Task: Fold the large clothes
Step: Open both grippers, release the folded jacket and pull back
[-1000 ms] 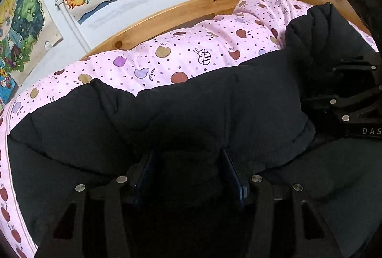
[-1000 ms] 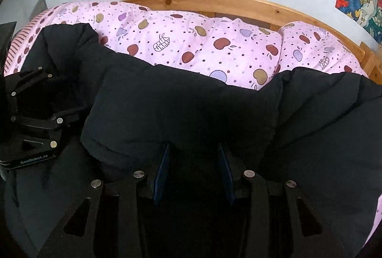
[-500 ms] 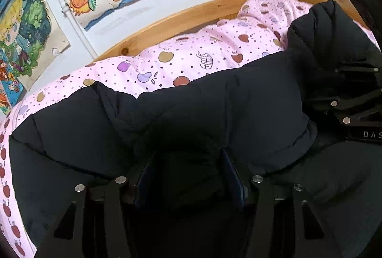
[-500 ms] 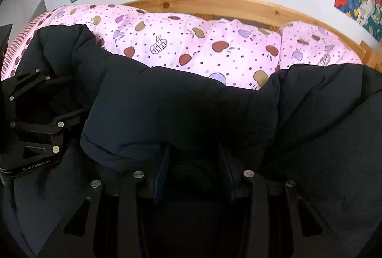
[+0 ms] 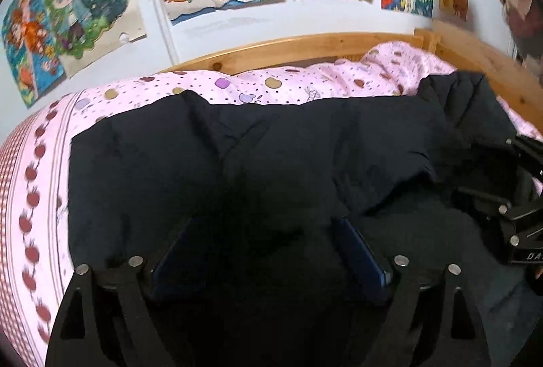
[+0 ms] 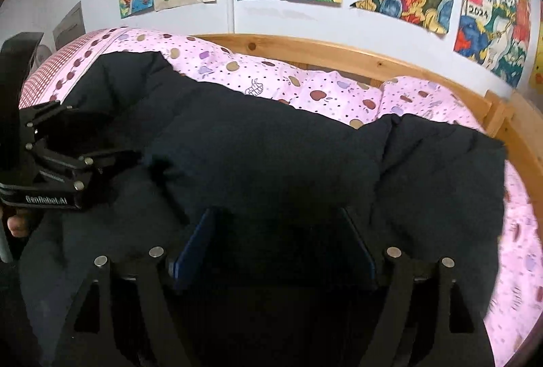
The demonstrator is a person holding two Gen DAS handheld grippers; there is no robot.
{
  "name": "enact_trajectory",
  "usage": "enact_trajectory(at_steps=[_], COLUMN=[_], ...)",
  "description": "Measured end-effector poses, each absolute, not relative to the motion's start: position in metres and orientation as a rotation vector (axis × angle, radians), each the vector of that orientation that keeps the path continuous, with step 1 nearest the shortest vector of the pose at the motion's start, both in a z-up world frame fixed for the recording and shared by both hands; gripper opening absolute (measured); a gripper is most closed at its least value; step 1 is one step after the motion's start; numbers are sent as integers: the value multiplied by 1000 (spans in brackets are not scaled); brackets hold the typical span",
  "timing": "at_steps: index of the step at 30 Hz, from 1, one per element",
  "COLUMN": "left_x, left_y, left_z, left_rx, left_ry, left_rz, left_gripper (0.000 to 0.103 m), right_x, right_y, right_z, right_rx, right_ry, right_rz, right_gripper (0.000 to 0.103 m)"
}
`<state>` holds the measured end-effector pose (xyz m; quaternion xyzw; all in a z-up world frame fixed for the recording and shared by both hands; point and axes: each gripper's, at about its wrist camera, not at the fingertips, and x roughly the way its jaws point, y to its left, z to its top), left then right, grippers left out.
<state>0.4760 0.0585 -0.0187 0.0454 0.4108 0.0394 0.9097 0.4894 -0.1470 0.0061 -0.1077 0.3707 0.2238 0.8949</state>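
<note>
Jaws on both tools are spreading apart at this moment, and the fabric between them is no longer being pinched. The left gripper (image 5: pixel 268 251) is pointing down over the black padded jacket (image 5: pixel 305 156), its blue pads (image 5: pixel 359 251) standing clear on either side of a dark hollow of cloth; the right gripper (image 6: pixel 273 245) is doing the same in its own view, its pads (image 6: pixel 191 245) wide of the material. The jacket is lying across the pink apple-print duvet (image 5: pixel 271 85), filling the centre of both views, with a folded layer running from about 9 o'clock to 3 o'clock and bare duvet showing at 12 o'clock beneath the wooden bed frame (image 5: pixel 305 43). Each tool is appearing at the edge of the other's view, at 3 o'clock for the left camera and 9 o'clock for the right, so the two are working side by side along one edge. Judging by this, the person is letting a finished fold settle before taking a fresh hold.
</note>
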Motion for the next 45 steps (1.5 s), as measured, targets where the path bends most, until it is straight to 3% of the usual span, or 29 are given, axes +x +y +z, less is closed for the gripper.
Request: enact_trajectory(at_steps=[4, 11, 19, 34, 45], left_x=[454, 420, 370, 253, 165], left_y=[63, 69, 69, 41, 18], left_z=[-7, 24, 59, 119, 120], left_rx=[16, -78, -163, -152, -31], left_ry=[833, 754, 693, 549, 532], left_rz=[58, 60, 60, 27, -16], left_gripper=[93, 102, 103, 103, 103], right_x=[472, 434, 392, 280, 200], right_y=[-160, -171, -180, -200, -221], right_z=[23, 57, 92, 147, 159], right_rx=[-195, -147, -95, -101, -103], right_ry=[762, 711, 664, 572, 526], right_rz=[475, 471, 483, 479, 505], right_gripper=[74, 87, 100, 101, 101])
